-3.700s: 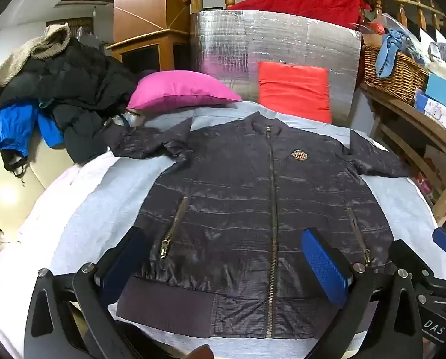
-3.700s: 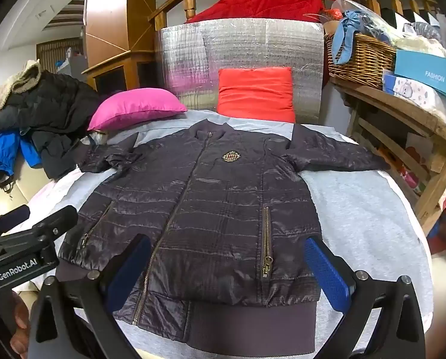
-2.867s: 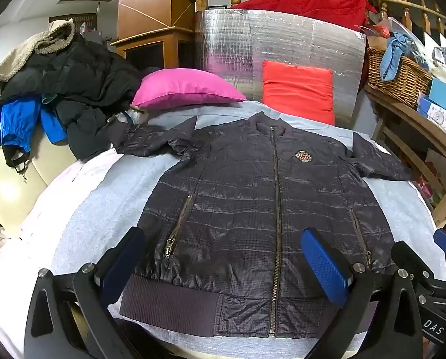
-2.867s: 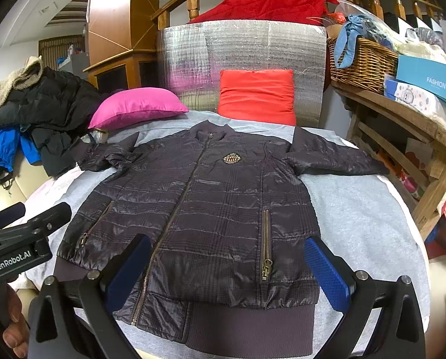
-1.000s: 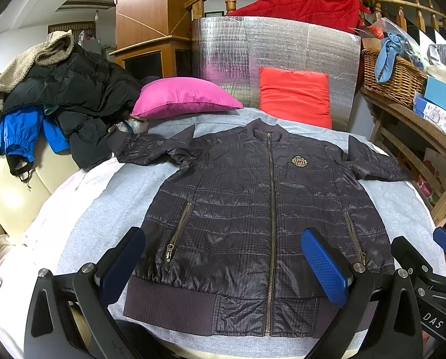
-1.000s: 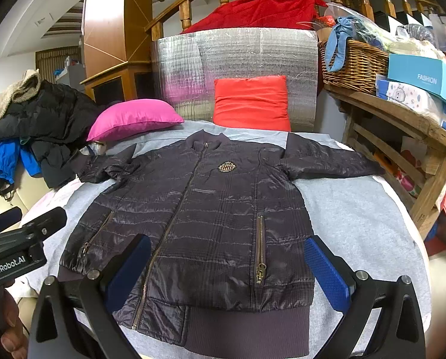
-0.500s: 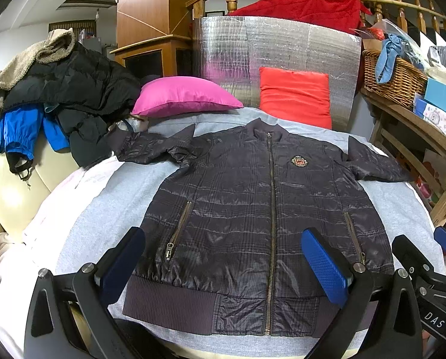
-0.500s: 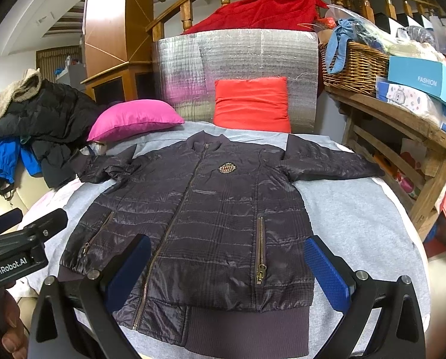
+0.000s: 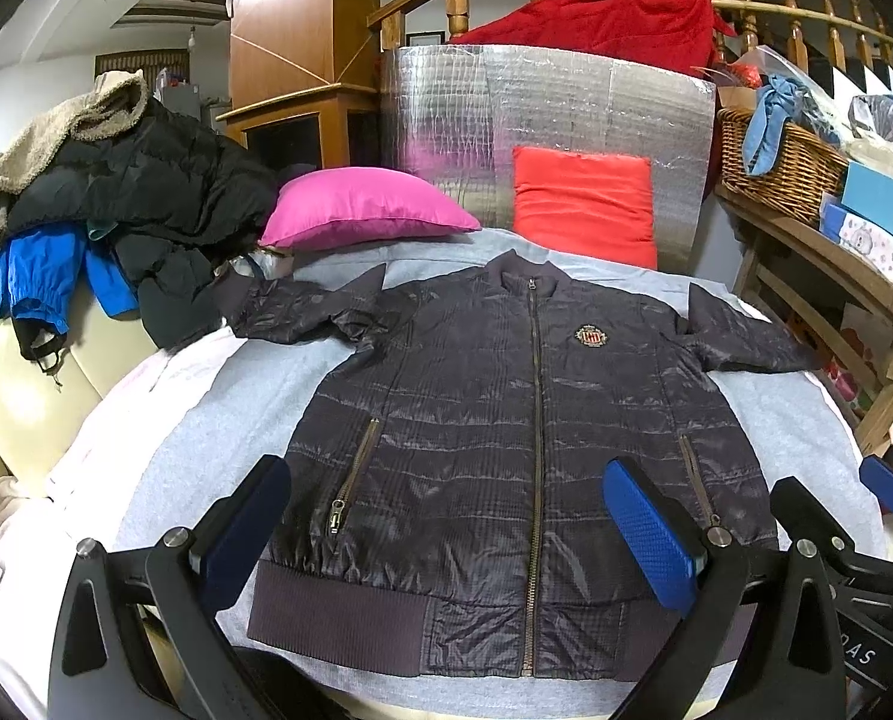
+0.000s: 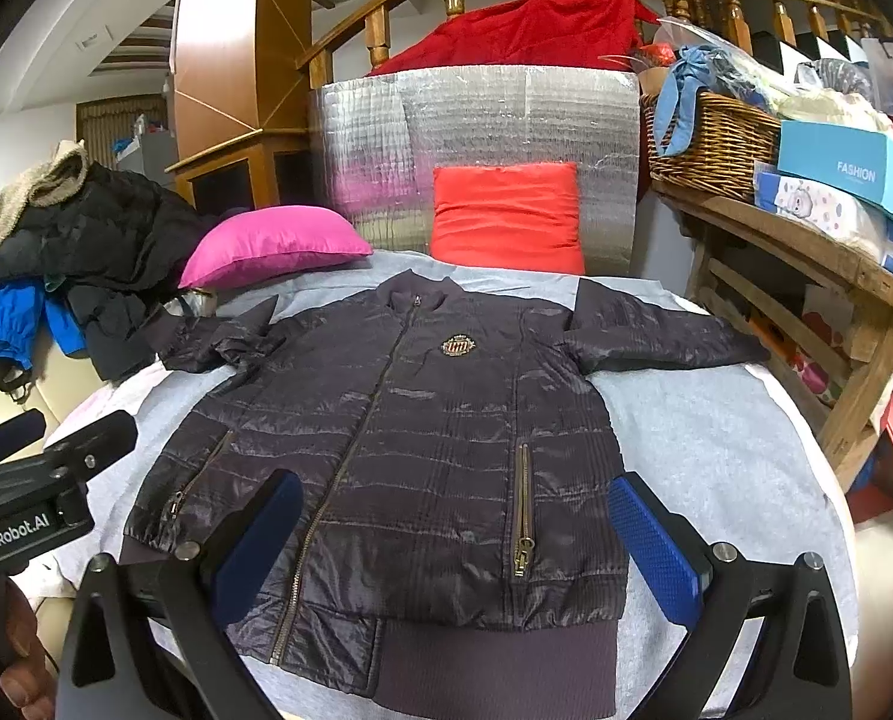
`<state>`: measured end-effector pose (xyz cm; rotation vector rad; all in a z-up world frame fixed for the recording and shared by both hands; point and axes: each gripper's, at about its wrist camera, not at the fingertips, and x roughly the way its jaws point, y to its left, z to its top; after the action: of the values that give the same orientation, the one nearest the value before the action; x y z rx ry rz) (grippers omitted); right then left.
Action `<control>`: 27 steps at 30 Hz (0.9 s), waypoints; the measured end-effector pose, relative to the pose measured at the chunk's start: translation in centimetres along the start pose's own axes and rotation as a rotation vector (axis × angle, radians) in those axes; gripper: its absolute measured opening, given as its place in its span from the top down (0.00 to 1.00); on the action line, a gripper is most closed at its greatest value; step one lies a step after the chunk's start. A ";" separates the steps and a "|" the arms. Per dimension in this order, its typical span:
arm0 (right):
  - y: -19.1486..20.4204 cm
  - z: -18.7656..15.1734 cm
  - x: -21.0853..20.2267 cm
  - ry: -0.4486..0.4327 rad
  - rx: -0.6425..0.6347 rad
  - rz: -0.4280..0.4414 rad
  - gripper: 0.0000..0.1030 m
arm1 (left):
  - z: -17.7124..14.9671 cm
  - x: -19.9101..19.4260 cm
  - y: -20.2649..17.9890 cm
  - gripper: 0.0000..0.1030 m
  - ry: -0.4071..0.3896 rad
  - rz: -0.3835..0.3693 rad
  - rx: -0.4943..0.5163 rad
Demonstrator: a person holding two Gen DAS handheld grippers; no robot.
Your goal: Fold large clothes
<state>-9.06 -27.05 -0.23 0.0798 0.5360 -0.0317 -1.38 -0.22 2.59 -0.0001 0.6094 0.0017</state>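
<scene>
1. so far, little has changed: across the last few seconds your two views only drift a touch, and the dark quilted zip-front jacket (image 9: 524,438) lies just as it did, face up, zipped, on the grey cloth-covered table (image 9: 164,450).

2. your left gripper (image 9: 446,516) hangs above the jacket's ribbed hem (image 9: 338,615), its blue pads (image 9: 647,534) spread wide with nothing between them. it has neither closed nor come down to the fabric.

3. your right gripper (image 10: 455,546) is the same: jaws wide apart, empty, hovering over the hem on the jacket's other half, with the left tool's black body just beside it at the edge of its view.

4. both sleeves are out to the sides. the right-hand sleeve (image 10: 662,339) lies fairly flat; the left-hand sleeve (image 9: 302,315) is bunched and reaches toward the heap of dark and blue coats (image 9: 98,222) at the table's far left.

5. what this means, as i judge it: the spreading looks finished and no fold is begun, so you are at the very start of folding. the steady hover reads as lining up.

6. the next move probably wants a sleeve or a side edge pinched and brought in over the chest badge (image 9: 592,337). the shiny shell looks slippery, so take a good bite of fabric. mind the bunched sleeve; it may drag on the coat heap.
</scene>
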 end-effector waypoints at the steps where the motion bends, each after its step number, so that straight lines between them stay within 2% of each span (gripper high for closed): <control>1: 0.0 0.0 0.0 0.000 0.000 0.000 0.00 | 0.0 0.0 0.0 0.00 0.001 0.001 0.000; 27: 0.0 0.2 -0.2 -0.010 0.007 0.007 0.00 | -0.3 0.3 0.3 0.00 0.014 0.009 -0.009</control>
<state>-9.13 -27.05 0.04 0.0880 0.5256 -0.0270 -1.31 0.04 2.15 -0.0062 0.6230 0.0133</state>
